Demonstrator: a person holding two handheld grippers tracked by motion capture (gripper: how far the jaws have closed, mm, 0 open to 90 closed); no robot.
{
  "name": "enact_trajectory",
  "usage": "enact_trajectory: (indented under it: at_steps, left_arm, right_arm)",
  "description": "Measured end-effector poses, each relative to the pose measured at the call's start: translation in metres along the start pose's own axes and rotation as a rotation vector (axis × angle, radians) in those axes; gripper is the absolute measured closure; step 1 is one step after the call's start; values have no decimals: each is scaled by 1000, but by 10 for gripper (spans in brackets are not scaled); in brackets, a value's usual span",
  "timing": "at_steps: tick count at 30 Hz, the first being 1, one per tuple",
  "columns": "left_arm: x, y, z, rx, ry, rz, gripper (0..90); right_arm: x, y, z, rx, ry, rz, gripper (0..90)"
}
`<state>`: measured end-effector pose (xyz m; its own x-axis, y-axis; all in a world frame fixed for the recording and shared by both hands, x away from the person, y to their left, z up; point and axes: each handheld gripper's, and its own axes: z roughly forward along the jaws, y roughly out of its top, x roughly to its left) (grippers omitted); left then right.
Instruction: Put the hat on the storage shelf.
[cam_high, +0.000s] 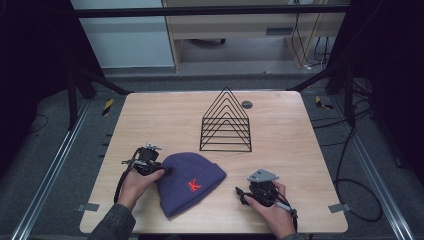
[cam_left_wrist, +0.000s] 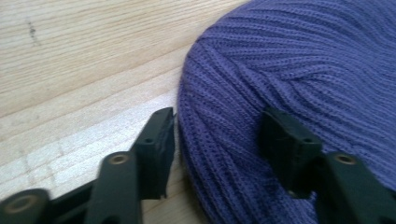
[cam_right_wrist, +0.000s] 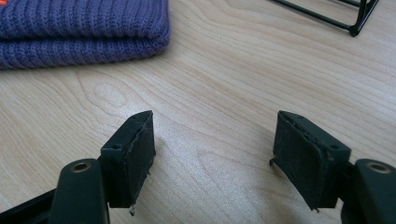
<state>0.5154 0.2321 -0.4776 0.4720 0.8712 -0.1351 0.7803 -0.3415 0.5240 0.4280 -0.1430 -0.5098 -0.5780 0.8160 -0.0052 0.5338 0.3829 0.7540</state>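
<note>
A: How are the fingers set?
B: The left gripper (cam_left_wrist: 217, 140) is spread around the purple beanie's (cam_high: 191, 181) edge, unpinched; the right gripper (cam_right_wrist: 212, 156) is held open over bare table (cam_high: 280, 135).
A: The beanie?
B: Laid at six o'clock from the wire rack (cam_high: 226, 122).

A: In the left gripper view the purple beanie (cam_left_wrist: 289, 74) runs off the top and right edges, so its cuff and the letter on it are out of frame. The near part of the knit is blurred.

B: And the left gripper (cam_left_wrist: 217, 140)?

A: Whether its pads press the knit, I cannot tell; the right jaw hides the fabric beneath it.

B: In the right gripper view?

A: The beanie is cut by the top and left edges. The black wire rack (cam_right_wrist: 345, 14) shows just a far corner.
</note>
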Motion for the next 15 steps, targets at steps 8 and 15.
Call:
enact_trajectory:
  at_steps: [8, 15]
  left_arm:
    - [-3, 0, 1, -4, -43, 17, 712]
    - [-9, 0, -5, -30, -8, 62, 773]
  right_arm:
    - [0, -2, 0, -16, -1, -4, 294]
    - [0, -2, 0, -16, 0, -3, 294]
